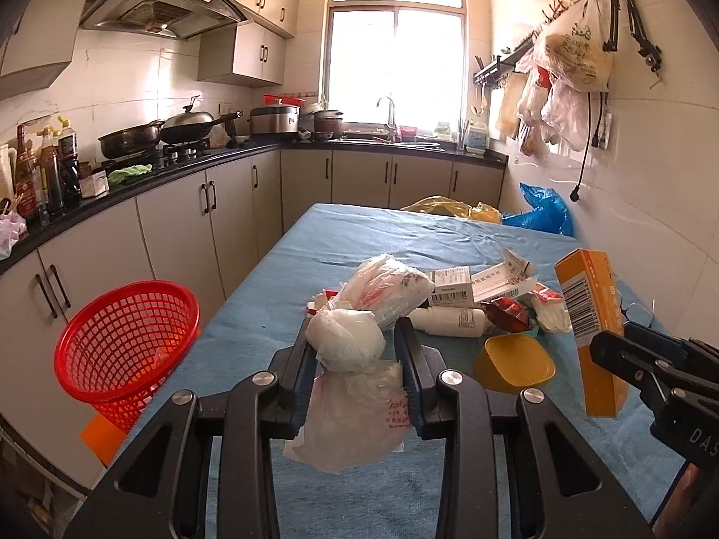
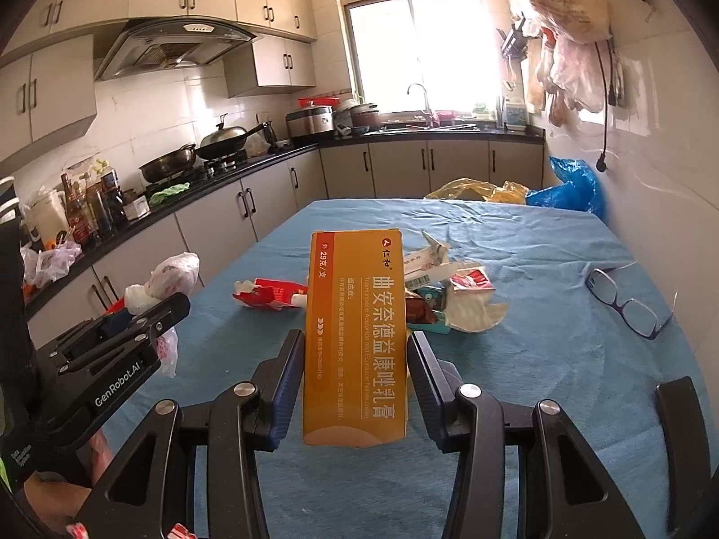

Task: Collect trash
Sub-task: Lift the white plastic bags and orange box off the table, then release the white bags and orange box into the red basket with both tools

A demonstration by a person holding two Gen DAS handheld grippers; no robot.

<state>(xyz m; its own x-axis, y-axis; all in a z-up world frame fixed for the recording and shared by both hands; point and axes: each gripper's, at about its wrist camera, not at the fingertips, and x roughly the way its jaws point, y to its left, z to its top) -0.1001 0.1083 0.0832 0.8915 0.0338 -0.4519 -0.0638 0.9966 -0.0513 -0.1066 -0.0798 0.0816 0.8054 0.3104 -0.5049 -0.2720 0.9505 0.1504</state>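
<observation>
My left gripper (image 1: 355,337) is shut on a crumpled white plastic bag (image 1: 350,386) and holds it above the blue table (image 1: 314,242). The left gripper also shows in the right wrist view (image 2: 148,310), still holding the bag (image 2: 166,278). My right gripper (image 2: 355,341) is shut on an orange medicine box (image 2: 355,337), held upright above the table. The box also shows in the left wrist view (image 1: 593,314). A red mesh basket (image 1: 126,346) stands beside the table's left edge. A pile of trash (image 1: 476,296) lies mid-table: wrappers, small cartons, a white bottle.
A yellow cup (image 1: 512,361) lies on its side near the pile. Purple glasses (image 2: 629,301) lie on the table's right side. Kitchen counters (image 1: 179,166) run along the left and back. Yellow and blue bags (image 1: 539,211) sit at the table's far end.
</observation>
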